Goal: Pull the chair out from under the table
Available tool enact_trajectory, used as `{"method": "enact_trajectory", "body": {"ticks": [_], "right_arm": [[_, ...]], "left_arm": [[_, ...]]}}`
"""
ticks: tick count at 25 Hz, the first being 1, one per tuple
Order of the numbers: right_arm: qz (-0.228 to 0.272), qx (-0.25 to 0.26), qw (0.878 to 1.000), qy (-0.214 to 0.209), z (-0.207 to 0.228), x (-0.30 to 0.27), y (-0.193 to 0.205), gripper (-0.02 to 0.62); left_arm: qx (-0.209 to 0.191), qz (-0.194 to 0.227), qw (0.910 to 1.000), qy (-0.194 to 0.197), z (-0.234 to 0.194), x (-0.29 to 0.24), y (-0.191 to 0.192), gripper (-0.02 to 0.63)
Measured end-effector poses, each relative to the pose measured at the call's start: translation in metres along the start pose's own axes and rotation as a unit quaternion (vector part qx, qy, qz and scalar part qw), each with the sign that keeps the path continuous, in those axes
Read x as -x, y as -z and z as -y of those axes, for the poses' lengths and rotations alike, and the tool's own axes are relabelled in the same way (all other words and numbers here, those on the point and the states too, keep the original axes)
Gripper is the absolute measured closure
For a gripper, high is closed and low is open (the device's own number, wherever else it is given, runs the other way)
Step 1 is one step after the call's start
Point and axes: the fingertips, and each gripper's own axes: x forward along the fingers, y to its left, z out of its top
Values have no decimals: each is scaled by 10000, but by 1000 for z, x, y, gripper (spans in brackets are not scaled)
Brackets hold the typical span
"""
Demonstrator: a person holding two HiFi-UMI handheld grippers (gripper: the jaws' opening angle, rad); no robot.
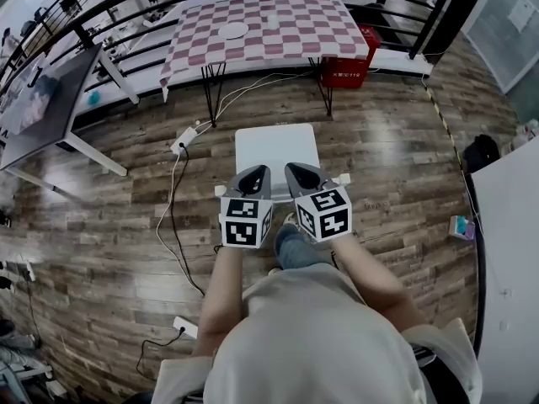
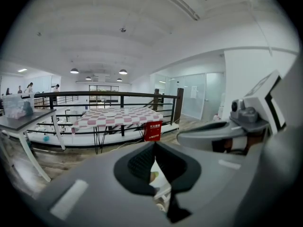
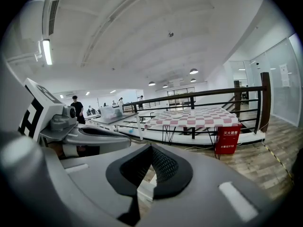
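A white chair [image 1: 276,148] stands on the wood floor, well clear of the table with the red-and-white checked cloth [image 1: 265,25]. My left gripper [image 1: 255,175] and right gripper [image 1: 300,172] hover side by side over the chair's near edge. Both are shut, with nothing seen between their jaws. In the left gripper view the shut left gripper [image 2: 154,149] shows a sliver of white chair [image 2: 160,186] below it and the checked table [image 2: 118,117] beyond. The right gripper view shows its shut gripper [image 3: 150,151] pointing toward the same table [image 3: 199,117].
A red box [image 1: 341,67] sits under the checked table, with a black railing [image 1: 421,7] behind. A white power strip [image 1: 183,140] and cables lie left of the chair. A grey table [image 1: 50,108] stands at left, a white table [image 1: 505,251] and a black bag [image 1: 480,151] at right.
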Motion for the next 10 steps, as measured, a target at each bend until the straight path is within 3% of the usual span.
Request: {"method": "enact_trajectory", "body": {"ticks": [10], "right_arm": [[-6,38,10000,28,4,1,-1,598]], "left_arm": [[10,5,10000,10,1,-3,-2,595]]}}
